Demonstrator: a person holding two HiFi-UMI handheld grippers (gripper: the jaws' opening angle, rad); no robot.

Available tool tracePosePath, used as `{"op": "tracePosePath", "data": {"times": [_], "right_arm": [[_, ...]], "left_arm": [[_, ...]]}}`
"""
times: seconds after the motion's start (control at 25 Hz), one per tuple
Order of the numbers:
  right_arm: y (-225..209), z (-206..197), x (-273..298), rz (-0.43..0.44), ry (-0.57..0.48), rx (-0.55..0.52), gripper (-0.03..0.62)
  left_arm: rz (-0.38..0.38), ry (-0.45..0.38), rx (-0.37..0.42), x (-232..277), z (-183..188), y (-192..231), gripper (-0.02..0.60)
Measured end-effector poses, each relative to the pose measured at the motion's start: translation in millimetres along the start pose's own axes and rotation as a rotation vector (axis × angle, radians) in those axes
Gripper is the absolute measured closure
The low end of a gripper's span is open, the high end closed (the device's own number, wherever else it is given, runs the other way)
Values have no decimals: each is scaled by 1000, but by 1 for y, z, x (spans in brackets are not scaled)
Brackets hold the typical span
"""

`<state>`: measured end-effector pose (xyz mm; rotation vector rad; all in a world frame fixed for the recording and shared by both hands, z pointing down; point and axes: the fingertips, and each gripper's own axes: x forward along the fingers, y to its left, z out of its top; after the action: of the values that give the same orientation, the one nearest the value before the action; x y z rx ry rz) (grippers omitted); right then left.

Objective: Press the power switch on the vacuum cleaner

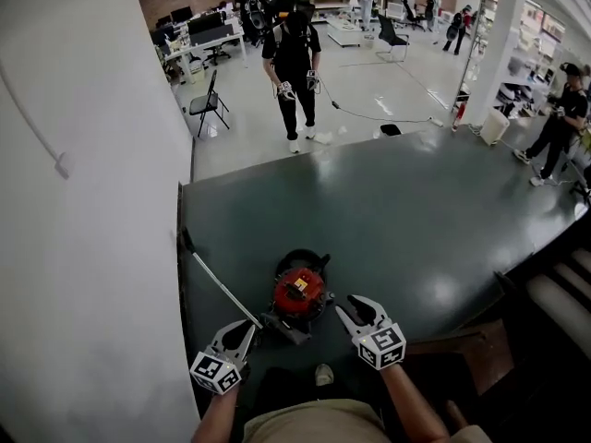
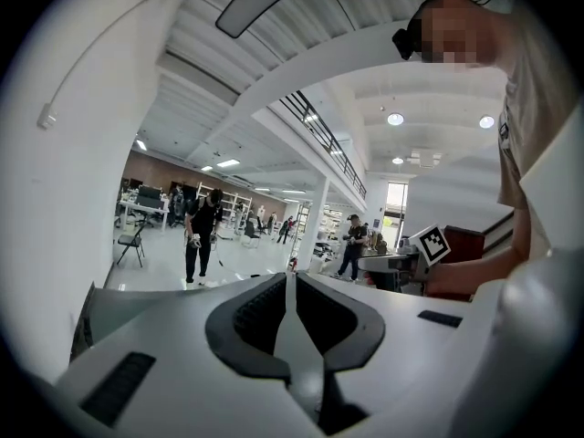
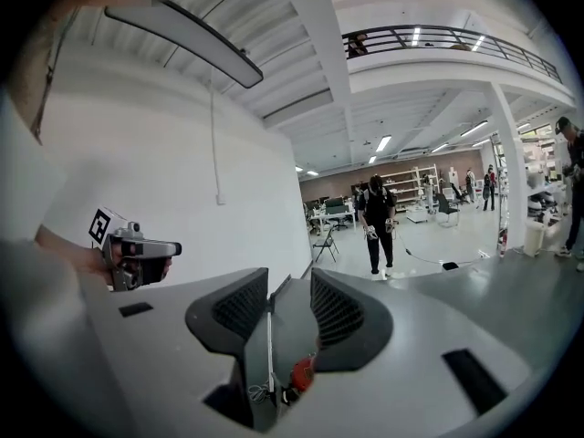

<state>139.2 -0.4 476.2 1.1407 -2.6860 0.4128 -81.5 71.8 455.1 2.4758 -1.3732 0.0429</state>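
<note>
**A:** Where is the vacuum cleaner (image 1: 300, 292) sitting for us?

**B:** It is lying on the dark floor (image 1: 416, 220) right at our feet. Its red body is sitting between our two grippers, and its tube (image 1: 220, 282) is running off toward the wall (image 1: 83, 201) on our left.

**A:** And what are we carrying?

**B:** Nothing. We are holding the left gripper (image 1: 242, 326) with its jaws apart and bare. The right gripper (image 1: 352, 306) is gaping wide too, and the red body is only showing far below through its gap.

**A:** Why are we keeping both empty?

**B:** We are reckoning that a switch wants a push, not a grip, so a free jaw tip is serving us best. We are guessing the yellow patch on top is the switch, though we are not making it out clearly.
</note>
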Motion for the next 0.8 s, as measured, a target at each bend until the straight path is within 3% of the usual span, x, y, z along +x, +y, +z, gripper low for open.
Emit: {"op": "tracePosePath", "data": {"times": [0.24,0.6,0.8], "right_arm": [[-29,-8,43,-35,61,-21,444],[-71,5,137,-129,119,-13,444],[-96,-14,186,-150,147,-33,444]], "left_arm": [[-28,9,-13,35,2,44,557],[-131,59,-18,104,8,128,557],[-178,108,-21,137,-13,160,557]]}}
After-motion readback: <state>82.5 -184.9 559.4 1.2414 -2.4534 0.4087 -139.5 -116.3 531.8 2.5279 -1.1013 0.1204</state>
